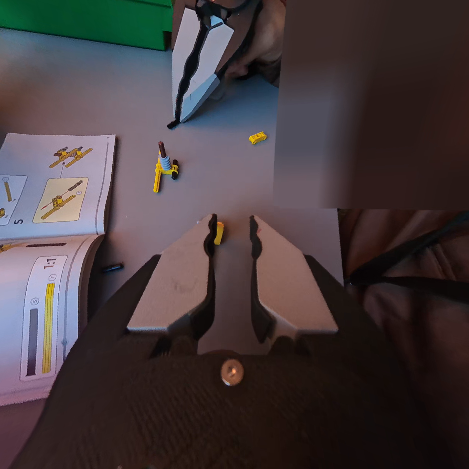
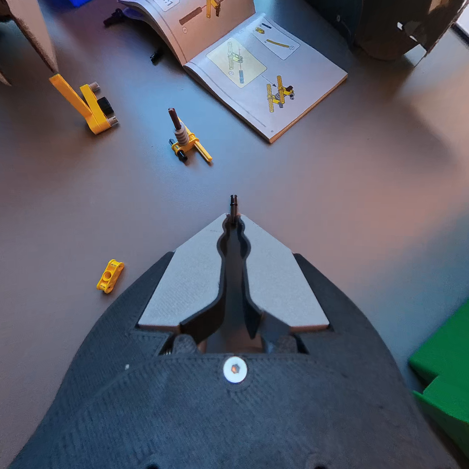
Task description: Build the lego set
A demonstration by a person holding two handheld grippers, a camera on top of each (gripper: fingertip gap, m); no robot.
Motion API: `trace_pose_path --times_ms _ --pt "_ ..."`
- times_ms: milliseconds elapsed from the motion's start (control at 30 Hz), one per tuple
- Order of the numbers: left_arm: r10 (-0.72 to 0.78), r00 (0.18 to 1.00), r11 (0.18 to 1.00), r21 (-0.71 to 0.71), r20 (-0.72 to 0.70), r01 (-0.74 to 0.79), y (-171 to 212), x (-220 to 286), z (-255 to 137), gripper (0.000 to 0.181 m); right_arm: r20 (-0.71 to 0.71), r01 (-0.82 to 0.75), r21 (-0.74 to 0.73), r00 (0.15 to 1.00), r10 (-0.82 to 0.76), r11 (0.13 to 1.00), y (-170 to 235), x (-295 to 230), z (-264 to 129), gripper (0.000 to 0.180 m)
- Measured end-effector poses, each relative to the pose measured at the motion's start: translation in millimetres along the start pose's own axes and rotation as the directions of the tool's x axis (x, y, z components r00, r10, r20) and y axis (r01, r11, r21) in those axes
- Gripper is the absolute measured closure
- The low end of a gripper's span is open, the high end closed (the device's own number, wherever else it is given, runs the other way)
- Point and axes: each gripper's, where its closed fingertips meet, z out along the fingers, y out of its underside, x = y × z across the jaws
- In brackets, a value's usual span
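Note:
My left gripper [image 1: 233, 220] is open. The top of a yellow beam assembly [image 1: 218, 233] lies against the inner side of its left finger. In the right wrist view this assembly [image 2: 86, 106] stands on the grey table with tan and black pins in it, and the left gripper's finger [image 2: 35, 38] touches its upper end. My right gripper [image 2: 233, 218] is shut on a black pin [image 2: 233, 203] that sticks out past the tips; it also shows in the left wrist view [image 1: 193, 71], tip down. A small yellow assembly with a brown axle and grey worm gear [image 1: 165, 167] [image 2: 185, 138] stands between the grippers.
An open instruction booklet [image 1: 50, 190] [image 2: 253, 63] lies on the table. A loose yellow connector [image 1: 257, 137] [image 2: 110, 276] and a loose black pin [image 1: 112, 267] [image 2: 156, 54] lie nearby. A green box [image 1: 88, 20] [image 2: 444, 368] stands at the table's edge. Left tips to right tips: about 15 centimetres.

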Motion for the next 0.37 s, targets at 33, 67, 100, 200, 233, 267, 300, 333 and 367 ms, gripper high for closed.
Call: trace_pose_path --times_ms 33,67,100,200,233,267,300,333,367 --pt "0.007 1.0 1.0 0.005 0.004 -0.007 -1 0 1 0.158 -0.001 0.001 0.0 1.0 -0.001 1.0 0 0 0 0.179" --pt "0.014 1.0 1.0 0.011 0.009 -0.014 -1 -1 2 0.158 0.0 0.001 0.0 1.0 -0.001 1.0 0 0 0 0.179" --pt "0.022 1.0 1.0 0.018 0.013 -0.022 -2 -2 2 0.158 0.003 0.001 0.0 1.0 -0.001 1.0 0 0 0 0.178" --pt "0.054 0.998 0.995 0.079 0.02 -0.055 -10 -2 3 0.157 0.019 0.012 -0.001 1.0 -0.012 1.0 0 -3 0 0.179" --pt "0.061 0.998 0.993 0.103 0.015 -0.062 -13 -1 3 0.157 0.025 0.02 -0.001 1.0 -0.02 1.0 0 -5 0 0.179" --pt "0.067 0.998 0.99 0.124 0.01 -0.067 -16 0 3 0.157 0.026 0.026 -0.001 0.999 -0.026 1.0 0 -5 0 0.179" --pt "0.073 0.997 0.987 0.146 0.006 -0.073 -18 1 3 0.157 0.033 0.035 -0.002 0.999 -0.035 0.999 0 -7 0 0.179" --pt "0.076 0.997 0.983 0.167 0.001 -0.075 -20 2 3 0.157 0.048 0.05 -0.002 0.998 -0.049 0.999 1 -10 0 0.179" --pt "0.07 0.998 0.982 0.174 0.001 -0.069 -20 1 3 0.157 0.067 0.068 -0.002 0.995 -0.068 0.998 1 -14 -1 0.179"
